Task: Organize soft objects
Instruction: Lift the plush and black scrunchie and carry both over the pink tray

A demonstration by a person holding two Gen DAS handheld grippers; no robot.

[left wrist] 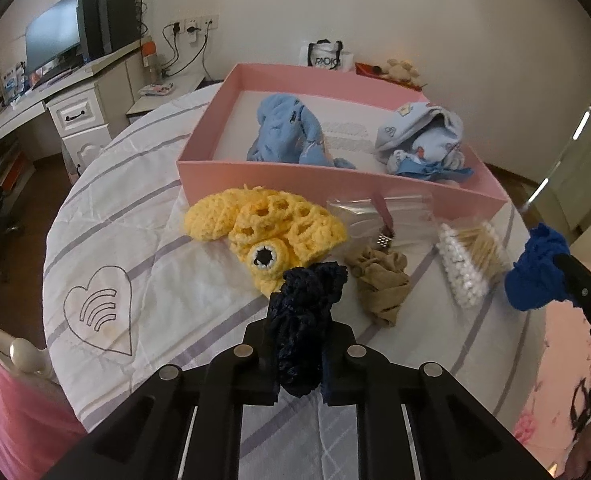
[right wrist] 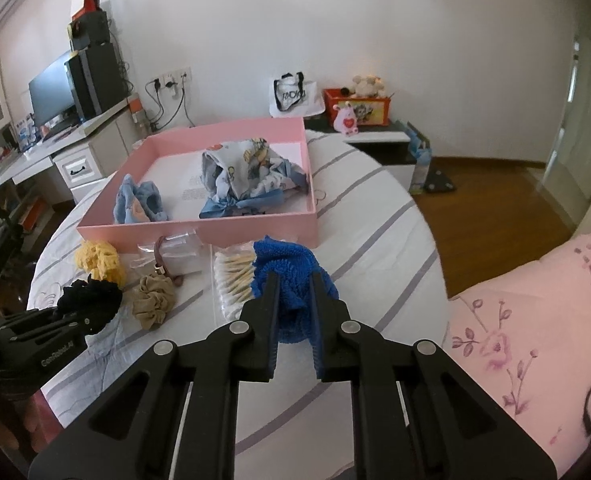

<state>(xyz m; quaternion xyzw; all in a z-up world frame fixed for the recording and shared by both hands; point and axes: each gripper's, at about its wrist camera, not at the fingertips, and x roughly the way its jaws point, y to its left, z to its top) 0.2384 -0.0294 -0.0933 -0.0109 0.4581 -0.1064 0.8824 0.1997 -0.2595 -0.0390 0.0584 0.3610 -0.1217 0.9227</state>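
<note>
Both grippers are loaded. The left gripper (left wrist: 299,344) is clamped on a dark navy scrunchie (left wrist: 305,312); in the left wrist view the fabric bulges above and below the pads, so the hold appears to run through the middle of the bunch. The right gripper (right wrist: 293,300) is closed on a bright blue fluffy scrunchie (right wrist: 291,280), which is pinched low so that most of its bulk stands clear above the fingertips.

Both items are held above the striped bed cover (left wrist: 135,240), apart from the things left on it: a yellow crochet piece (left wrist: 263,228), a tan scrunchie (left wrist: 379,280), a clear plastic bag (left wrist: 375,210) with a small strap on it, and a pack of cotton swabs (left wrist: 467,264). These lie in a row just in front of the pink box (left wrist: 295,184), presumably laid out for sorting.

The box is open-topped. Inside it a light blue cloth item (left wrist: 287,132) lies toward one side and a bundle of printed baby cloth (left wrist: 423,140) toward the other; bare floor is visible between them and along the far wall, so room for both scrunchies is judged sufficient.

Edges to note: the near wall of the box stands between the grippers and the interior, so each load is likely to need lifting over the rim. The swab pack lies directly under the right gripper's path. The bed edge falls away to the wooden floor (right wrist: 495,200) on the right.
</note>
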